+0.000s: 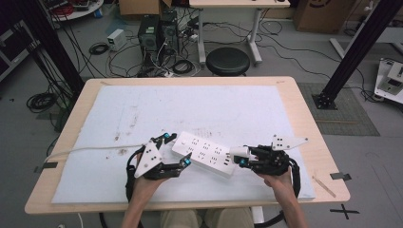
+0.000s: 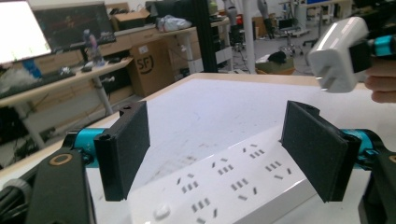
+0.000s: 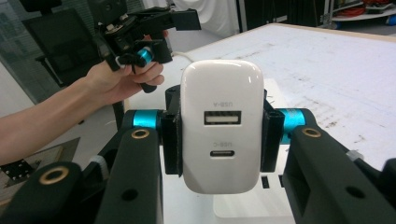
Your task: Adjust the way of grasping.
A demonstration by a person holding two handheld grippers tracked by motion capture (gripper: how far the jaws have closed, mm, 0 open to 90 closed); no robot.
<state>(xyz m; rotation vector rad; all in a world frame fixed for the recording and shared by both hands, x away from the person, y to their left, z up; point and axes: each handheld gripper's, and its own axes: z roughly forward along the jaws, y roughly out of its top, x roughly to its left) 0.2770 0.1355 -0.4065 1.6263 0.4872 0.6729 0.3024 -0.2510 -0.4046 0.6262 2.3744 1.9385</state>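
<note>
1. The white charger (image 3: 222, 126) sits clamped between my right gripper's (image 3: 222, 135) pads, USB ports facing back at me, jaws pressed tight on both its flanks.
2. Seen from above, that charger (image 1: 239, 153) pokes out past my right fingertips, just off the near end of the white power strip (image 1: 204, 153).
3. From my left gripper view, the charger (image 2: 338, 53) hangs up and to the right beyond my far pad, its prongs pointing down toward the strip (image 2: 224, 186).
4. My left gripper (image 1: 177, 149) stands wide open, gripping nothing; the strip's other end lies between and beneath its pads (image 2: 126, 149), not pinched.
5. The strip's cable (image 1: 90, 148) runs out past my left hand across the white mat (image 1: 142, 114).
6. Under the mat, the wooden table (image 1: 71, 118).
</note>
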